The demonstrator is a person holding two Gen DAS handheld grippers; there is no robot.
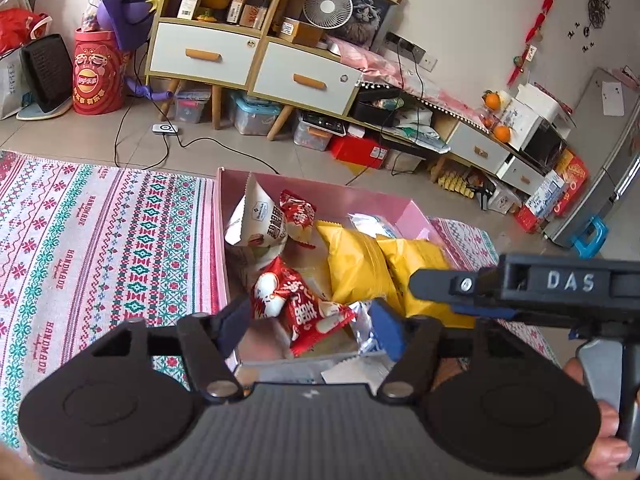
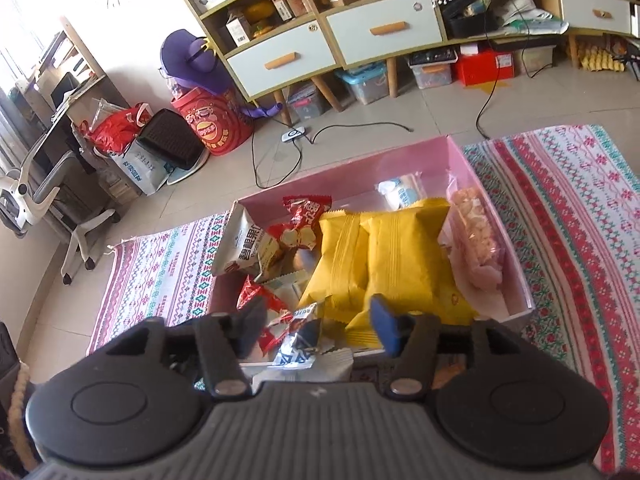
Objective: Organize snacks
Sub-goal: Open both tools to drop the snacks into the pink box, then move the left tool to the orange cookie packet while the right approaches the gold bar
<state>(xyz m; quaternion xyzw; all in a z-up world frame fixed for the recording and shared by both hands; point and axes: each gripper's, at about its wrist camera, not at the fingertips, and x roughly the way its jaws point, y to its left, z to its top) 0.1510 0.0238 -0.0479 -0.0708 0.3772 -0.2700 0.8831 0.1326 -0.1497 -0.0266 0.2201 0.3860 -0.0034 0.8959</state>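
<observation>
A pink box point(image 1: 372, 200) point(image 2: 400, 160) on a patterned mat holds snack packets. Inside are two yellow bags point(image 1: 356, 268) point(image 2: 400, 256), red packets point(image 1: 308, 312) point(image 2: 304, 208), a white pouch point(image 1: 256, 216) point(image 2: 244, 240), a clear bag of pink crackers point(image 2: 476, 240) and a silver and blue packet point(image 2: 298, 344). My left gripper point(image 1: 308, 326) is open above the near end of the box, over a red packet. My right gripper point(image 2: 316, 320) is open above the near end too, holding nothing. The right gripper's body point(image 1: 560, 288) shows at the right of the left wrist view.
The patterned mat point(image 1: 100, 248) point(image 2: 560, 220) spreads on both sides of the box on a tiled floor. Cabinets with drawers point(image 1: 248, 60) point(image 2: 340, 40), storage bins, a red drum point(image 1: 98, 76) and black cables point(image 1: 160, 148) lie beyond. An office chair point(image 2: 48, 208) stands at the left.
</observation>
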